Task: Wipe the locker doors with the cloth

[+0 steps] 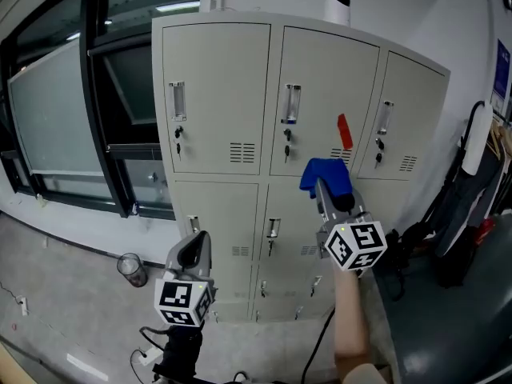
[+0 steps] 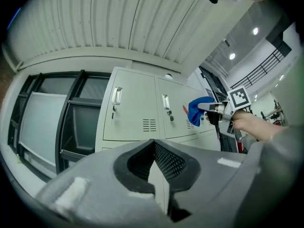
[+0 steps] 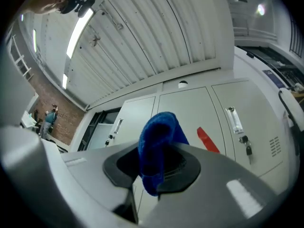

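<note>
A pale grey bank of lockers (image 1: 240, 94) stands against the wall, three doors across and two rows high. My right gripper (image 1: 326, 184) is shut on a blue cloth (image 1: 326, 176), held up in front of the lower part of the upper middle door, close to its vent. The cloth (image 3: 159, 146) bulges out between the jaws in the right gripper view. A red tag (image 1: 344, 131) sticks on that door just above the cloth. My left gripper (image 1: 194, 250) hangs low before the lower left door, its jaws closed together on nothing.
Dark-framed windows (image 1: 64, 118) fill the left wall. A small cup (image 1: 133, 269) sits on the floor at the locker's left foot. Bags and dark gear (image 1: 464, 222) crowd the right side. A white camera (image 1: 338, 8) sits on top of the lockers. Cables lie on the floor below.
</note>
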Demonstrator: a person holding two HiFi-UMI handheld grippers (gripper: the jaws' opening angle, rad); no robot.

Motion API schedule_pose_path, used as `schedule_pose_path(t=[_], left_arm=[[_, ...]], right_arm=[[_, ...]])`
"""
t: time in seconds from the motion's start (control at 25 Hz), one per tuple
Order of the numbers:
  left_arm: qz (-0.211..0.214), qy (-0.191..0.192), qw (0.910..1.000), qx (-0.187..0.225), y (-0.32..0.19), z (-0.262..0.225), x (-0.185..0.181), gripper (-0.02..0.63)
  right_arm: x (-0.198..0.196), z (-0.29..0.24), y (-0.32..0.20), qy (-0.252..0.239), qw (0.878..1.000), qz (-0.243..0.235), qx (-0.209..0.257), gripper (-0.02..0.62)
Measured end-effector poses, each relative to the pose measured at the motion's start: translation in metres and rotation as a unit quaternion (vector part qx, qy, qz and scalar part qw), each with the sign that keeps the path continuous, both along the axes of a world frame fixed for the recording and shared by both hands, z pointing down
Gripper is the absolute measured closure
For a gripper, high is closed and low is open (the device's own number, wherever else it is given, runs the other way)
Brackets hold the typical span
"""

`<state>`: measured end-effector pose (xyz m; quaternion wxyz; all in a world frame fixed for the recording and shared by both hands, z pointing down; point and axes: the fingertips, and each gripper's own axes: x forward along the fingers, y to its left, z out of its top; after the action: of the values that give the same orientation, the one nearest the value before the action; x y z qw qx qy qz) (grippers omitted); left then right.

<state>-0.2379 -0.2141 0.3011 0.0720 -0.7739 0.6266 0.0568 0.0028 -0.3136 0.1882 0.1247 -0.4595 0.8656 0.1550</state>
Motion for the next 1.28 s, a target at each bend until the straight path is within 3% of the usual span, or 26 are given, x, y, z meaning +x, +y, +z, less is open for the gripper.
schedule_pose_path(t=[0.24,0.52,0.76,0.92,1.08,1.28], left_arm=[[-0.003,0.000,0.9996,0.029,-0.036,-0.036,-0.017,0.611],[-0.015,-0.026,0.9980,0.055,-0.054,-0.064,-0.012,0.610],[-0.026,-0.028,0.9979,0.051,-0.067,-0.062,-0.010,0.609],[-0.033,-0.039,0.9973,0.052,-0.075,-0.067,-0.005,0.609],[-0.037,-0.050,0.9968,0.049,-0.084,-0.068,0.001,0.610],[-0.039,-0.050,0.9968,0.048,-0.093,-0.067,0.005,0.609]], right_arm=[[-0.018,-0.088,-0.052,0.001,0.998,0.009,0.065,0.522],[-0.035,-0.181,-0.090,0.016,0.991,0.010,0.132,0.522],[-0.077,-0.236,-0.114,0.067,0.986,-0.010,0.153,0.522],[-0.099,-0.250,-0.132,0.105,0.983,0.003,0.150,0.522],[-0.082,-0.252,-0.139,0.101,0.983,0.024,0.151,0.522],[-0.033,-0.253,-0.148,0.085,0.983,0.057,0.154,0.522]])
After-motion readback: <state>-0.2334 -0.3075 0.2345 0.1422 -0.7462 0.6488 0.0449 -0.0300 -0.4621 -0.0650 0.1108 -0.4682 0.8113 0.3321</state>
